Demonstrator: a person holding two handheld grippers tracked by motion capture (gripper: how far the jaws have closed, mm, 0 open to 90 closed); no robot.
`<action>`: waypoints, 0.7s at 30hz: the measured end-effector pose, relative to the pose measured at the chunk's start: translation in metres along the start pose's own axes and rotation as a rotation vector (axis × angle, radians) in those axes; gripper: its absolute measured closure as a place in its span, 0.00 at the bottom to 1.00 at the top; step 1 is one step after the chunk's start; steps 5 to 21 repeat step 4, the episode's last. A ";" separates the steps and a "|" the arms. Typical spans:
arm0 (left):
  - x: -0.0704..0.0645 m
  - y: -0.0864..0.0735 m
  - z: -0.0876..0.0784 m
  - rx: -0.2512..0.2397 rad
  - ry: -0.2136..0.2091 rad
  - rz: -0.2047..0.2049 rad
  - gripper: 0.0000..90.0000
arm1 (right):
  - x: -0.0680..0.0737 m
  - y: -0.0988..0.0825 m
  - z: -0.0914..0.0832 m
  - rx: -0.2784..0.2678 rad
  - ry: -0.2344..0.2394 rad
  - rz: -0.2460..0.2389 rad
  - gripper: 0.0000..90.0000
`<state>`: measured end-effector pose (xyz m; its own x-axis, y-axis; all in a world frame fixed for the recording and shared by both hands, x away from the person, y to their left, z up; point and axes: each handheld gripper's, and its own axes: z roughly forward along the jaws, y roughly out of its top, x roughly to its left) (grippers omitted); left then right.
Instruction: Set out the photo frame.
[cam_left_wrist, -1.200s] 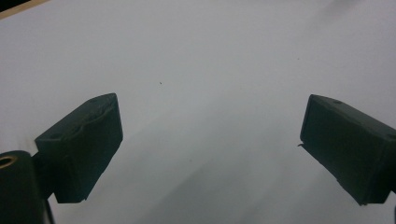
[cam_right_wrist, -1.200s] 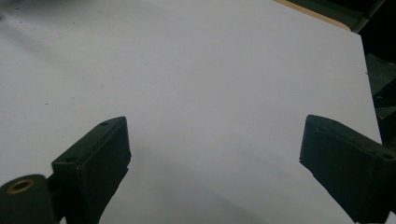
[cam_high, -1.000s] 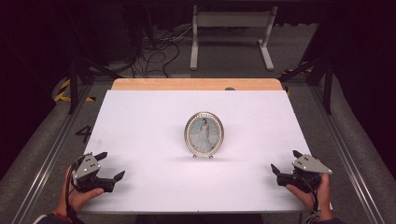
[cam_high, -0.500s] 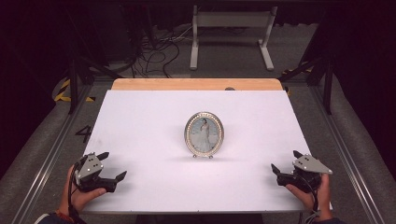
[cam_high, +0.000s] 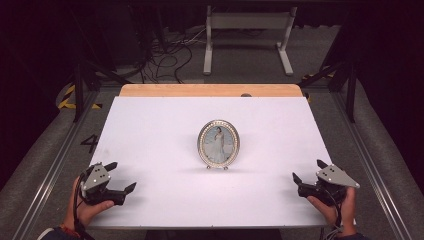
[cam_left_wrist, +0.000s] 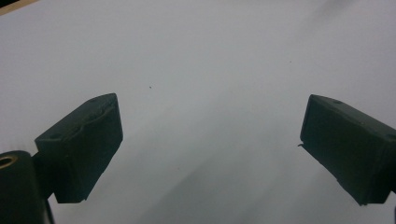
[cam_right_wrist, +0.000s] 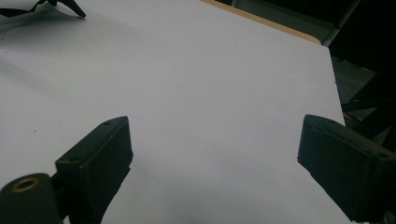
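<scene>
Upright mid-table stands the small oval silver-rimmed picture frame (cam_high: 218, 144) (portrait in pale dress); left gripper (cam_high: 121, 177) and right gripper (cam_high: 308, 172) gape wide, empty, left nudged slightly inward since.

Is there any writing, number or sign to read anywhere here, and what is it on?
"4" – a dark numeral on the grey floor left of the table, at.
Yellow-and-black striped marking, no words, on the floor at.
The oval picture frame holds a portrait of a figure in white; no caption can be read on it.
The left gripper, the right gripper and the white table top carry no legible text.
</scene>
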<state>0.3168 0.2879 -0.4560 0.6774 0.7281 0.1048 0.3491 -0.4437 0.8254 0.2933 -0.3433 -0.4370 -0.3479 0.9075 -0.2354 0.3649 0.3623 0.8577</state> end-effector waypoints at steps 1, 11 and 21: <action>0.000 0.000 0.000 0.001 0.002 -0.009 0.07 | 0.000 0.000 0.000 -0.001 0.000 0.002 0.11; 0.002 0.000 0.002 0.009 0.001 -0.019 0.07 | -0.002 -0.002 0.002 -0.003 0.011 0.016 0.11; 0.002 0.000 0.002 0.009 0.001 -0.019 0.07 | -0.002 -0.002 0.002 -0.003 0.011 0.016 0.11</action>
